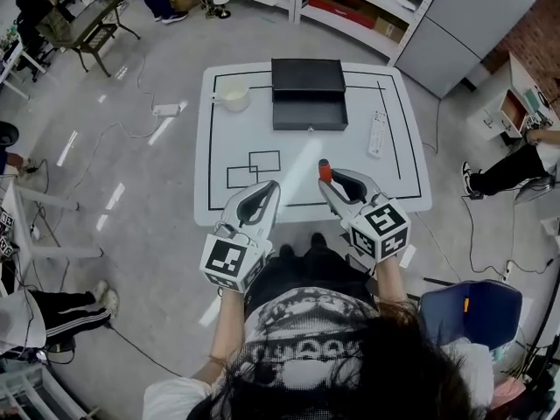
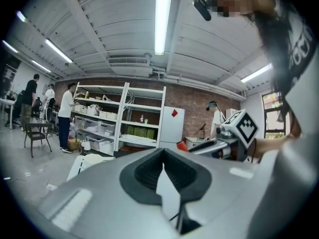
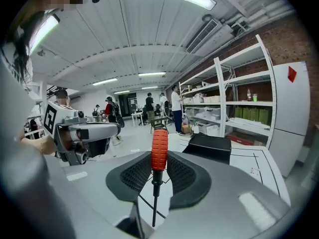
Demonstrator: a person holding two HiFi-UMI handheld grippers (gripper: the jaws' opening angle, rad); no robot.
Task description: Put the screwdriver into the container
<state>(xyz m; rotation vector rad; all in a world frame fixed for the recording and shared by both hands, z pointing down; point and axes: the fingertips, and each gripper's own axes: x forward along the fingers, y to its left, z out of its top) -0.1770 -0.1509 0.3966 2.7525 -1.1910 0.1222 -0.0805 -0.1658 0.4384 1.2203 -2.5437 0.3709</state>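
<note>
The screwdriver (image 1: 325,170) has a ribbed orange-red handle and a thin dark shaft. My right gripper (image 1: 329,182) is shut on it near the table's front edge. In the right gripper view the screwdriver (image 3: 159,151) stands upright between the black pads, handle up, with my right gripper (image 3: 159,157) closed round the handle's lower end. The black container (image 1: 308,94), a box with an open drawer, sits at the table's far middle; the same container (image 3: 208,144) lies ahead to the right. My left gripper (image 1: 268,191) hovers at the front edge, shut and holding nothing; its jaws (image 2: 163,156) meet at the tips.
On the white table (image 1: 398,191) with its black line markings are a white cup (image 1: 233,97) at the far left and a remote control (image 1: 377,132) at the right. A blue chair (image 1: 472,309) stands at the near right. Shelves and people are around the room.
</note>
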